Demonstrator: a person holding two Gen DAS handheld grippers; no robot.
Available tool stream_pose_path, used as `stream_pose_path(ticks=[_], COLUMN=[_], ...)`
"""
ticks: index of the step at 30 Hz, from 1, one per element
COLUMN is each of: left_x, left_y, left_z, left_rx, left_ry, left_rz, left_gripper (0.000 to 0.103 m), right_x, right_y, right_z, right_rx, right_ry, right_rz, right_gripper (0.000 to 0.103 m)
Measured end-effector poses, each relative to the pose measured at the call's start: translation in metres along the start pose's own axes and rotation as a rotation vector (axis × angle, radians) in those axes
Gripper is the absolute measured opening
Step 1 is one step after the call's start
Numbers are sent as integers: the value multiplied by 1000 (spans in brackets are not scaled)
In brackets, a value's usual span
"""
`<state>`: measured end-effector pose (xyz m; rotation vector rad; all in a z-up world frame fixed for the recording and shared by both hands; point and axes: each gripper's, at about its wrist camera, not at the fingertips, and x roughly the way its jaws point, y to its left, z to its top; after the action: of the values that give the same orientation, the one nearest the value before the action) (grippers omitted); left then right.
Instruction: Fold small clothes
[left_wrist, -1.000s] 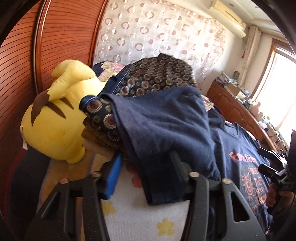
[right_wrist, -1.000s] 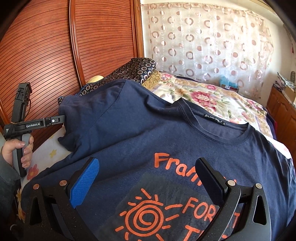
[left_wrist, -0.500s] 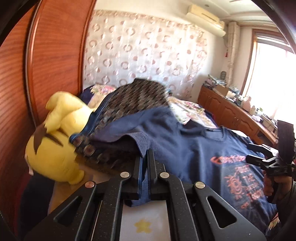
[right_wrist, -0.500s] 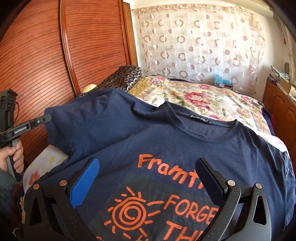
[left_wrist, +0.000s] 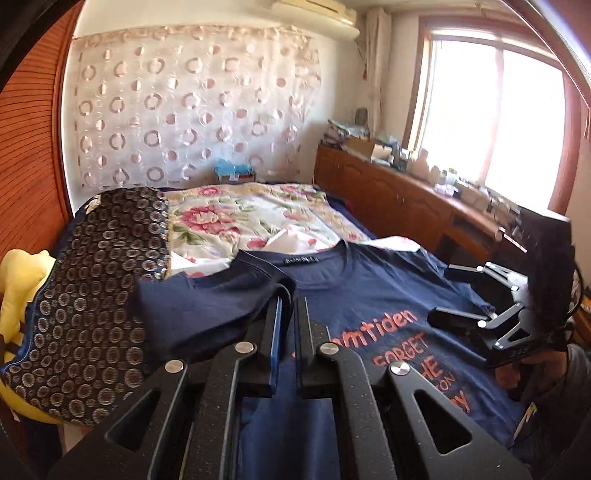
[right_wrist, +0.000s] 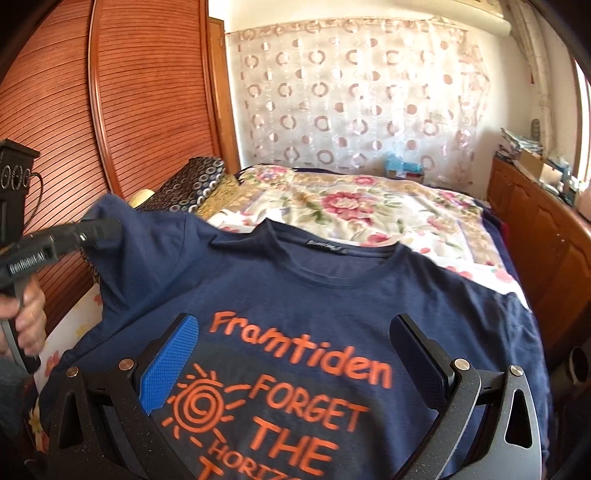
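Observation:
A navy T-shirt (right_wrist: 332, 295) with orange print lies face up on the bed; it also shows in the left wrist view (left_wrist: 369, 306). My left gripper (left_wrist: 290, 301) is shut on the shirt's left sleeve (left_wrist: 207, 306) and holds it lifted over the shirt's chest. In the right wrist view the left gripper (right_wrist: 88, 230) pinches that sleeve (right_wrist: 147, 251) at the left. My right gripper (right_wrist: 295, 354) is open and empty, hovering over the orange print. It shows at the right of the left wrist view (left_wrist: 465, 299).
A dark patterned pillow (left_wrist: 96, 295) and a yellow plush toy (left_wrist: 18, 288) lie at the left. A floral quilt (right_wrist: 369, 210) covers the bed beyond the shirt. A wooden wardrobe (right_wrist: 129, 110) stands left, a wooden cabinet (right_wrist: 546, 251) right.
My left gripper closed on the sleeve, lifted it and carried it right, over the shirt. My right gripper stayed open and moved slightly forward over the print.

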<state>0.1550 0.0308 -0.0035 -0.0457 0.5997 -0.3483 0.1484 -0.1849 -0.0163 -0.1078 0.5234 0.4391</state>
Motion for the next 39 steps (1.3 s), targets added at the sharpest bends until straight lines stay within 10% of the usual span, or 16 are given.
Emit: stream_pose_path(ticks=[8,13,26,29,32,39], left_x=[-18,-22,-37,-36,-34,-26], left_y=[19,39,74,77,80,83], left_z=[-2,-13,-24,-26,-27,-28], left_rx=[-19,-44,-91,-96,-98,-101], left_ry=[-7,6,-20,-16,-10,2], left_rz=[63,132,242,249,251,251], left_gripper=[41,76,79,79,79,79], right_x=[7,24,101,128,154,165], right_y=[12,36,135,154,158,114], right_z=[-4,2,19,19,28,64], right_rx=[19,-12,-224,-268,-321,-233], right_ry=[18,37,160,207,237,181], right_rz=[-5,67,303,315,300,216], right_gripper=[102,95,66,47,5,5])
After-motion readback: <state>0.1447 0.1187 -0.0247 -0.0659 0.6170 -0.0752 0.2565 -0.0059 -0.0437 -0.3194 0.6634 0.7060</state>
